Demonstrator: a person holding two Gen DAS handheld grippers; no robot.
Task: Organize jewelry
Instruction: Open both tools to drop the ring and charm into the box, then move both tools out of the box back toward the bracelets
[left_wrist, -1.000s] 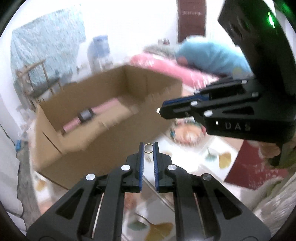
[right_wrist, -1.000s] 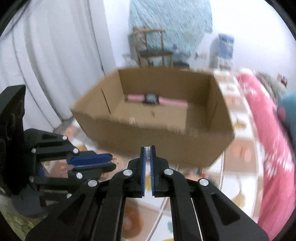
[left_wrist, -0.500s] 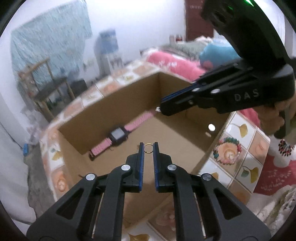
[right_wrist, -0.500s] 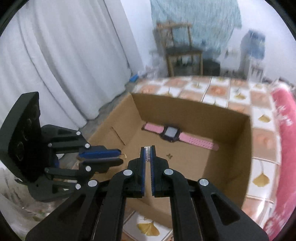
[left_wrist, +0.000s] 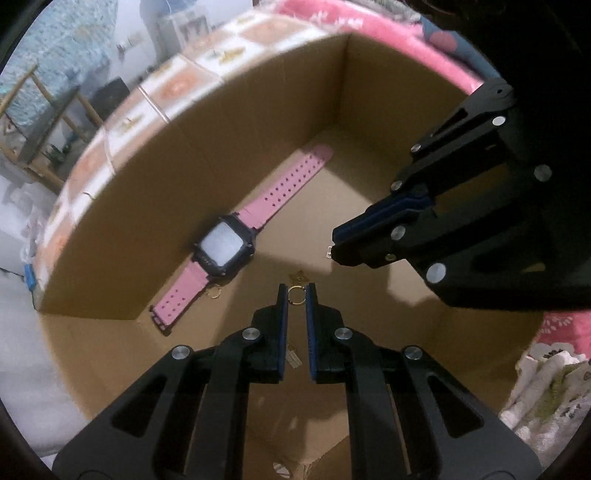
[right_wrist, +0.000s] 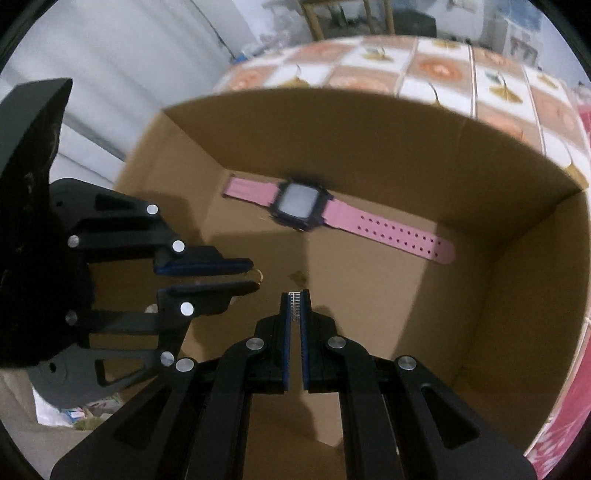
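Jewelry sits pinched in both tools above an open cardboard box (left_wrist: 229, 122). Nearest in the left wrist view, the left hand-held gripper (left_wrist: 296, 295) is closed on a small gold ring (left_wrist: 296, 295), which stands between the blue pads at the fingertips. In the right wrist view, the right hand-held gripper (right_wrist: 295, 301) is clamped on a thin silvery piece (right_wrist: 294, 300) with fine crossbars; what kind of jewelry it is cannot be told. Both tools point steeply down into the box, the left one showing at the left of the right wrist view, the right one at the upper right of the left wrist view. On the box floor just beyond the fingertips lies a tiny gold item (left_wrist: 297, 274), too small to identify, and another small gold ring (left_wrist: 214, 293) rests beside the near strap of a pink watch (left_wrist: 225, 246). The watch lies flat, face up, along the far wall, strap ends spread out. Beyond the box is a patterned floral cover (right_wrist: 436, 74), and farther off a wooden chair (left_wrist: 40, 122).
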